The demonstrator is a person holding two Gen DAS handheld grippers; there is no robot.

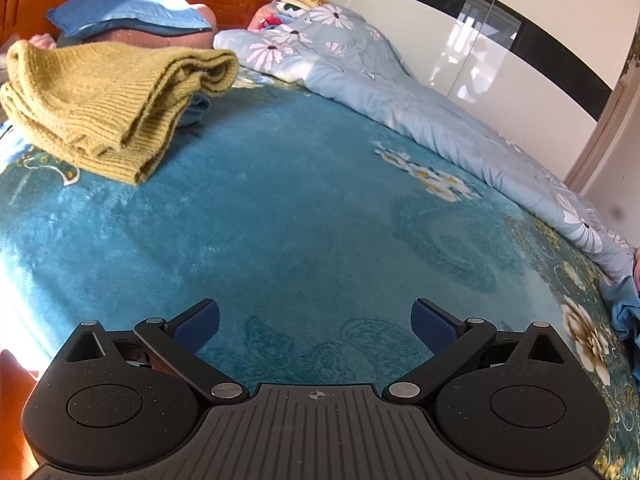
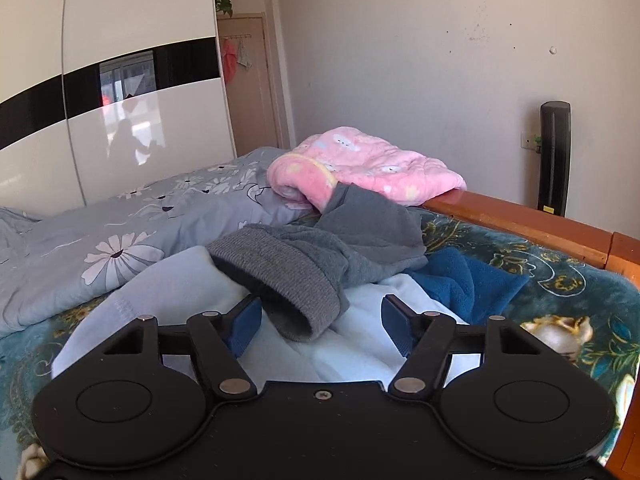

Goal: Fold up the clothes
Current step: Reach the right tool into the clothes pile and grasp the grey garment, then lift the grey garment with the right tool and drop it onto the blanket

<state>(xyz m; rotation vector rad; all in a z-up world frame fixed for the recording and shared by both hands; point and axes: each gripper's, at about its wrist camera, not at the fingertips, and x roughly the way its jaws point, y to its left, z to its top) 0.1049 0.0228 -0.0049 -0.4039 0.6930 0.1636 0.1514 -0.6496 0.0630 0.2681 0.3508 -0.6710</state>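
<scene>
In the left wrist view a folded mustard knit sweater (image 1: 108, 96) lies at the far left of the teal floral blanket (image 1: 280, 216). My left gripper (image 1: 316, 326) is open and empty, low over bare blanket, well short of the sweater. In the right wrist view a pile of unfolded clothes lies just ahead: a grey sweatshirt (image 2: 320, 256) with its ribbed cuff hanging toward me, on a pale blue garment (image 2: 168, 288), with a dark blue fleece (image 2: 468, 280) to the right. My right gripper (image 2: 322, 326) is open, its jaws either side of the grey cuff, not closed on it.
A light blue daisy-print duvet (image 1: 400, 96) runs along the bed's far side next to a white wardrobe (image 1: 500, 32). Blue and pink pillows (image 1: 132, 12) lie by the wooden headboard. A pink blanket (image 2: 368, 164) sits at the wooden footboard (image 2: 520, 216). A black tower (image 2: 554, 156) stands by the wall.
</scene>
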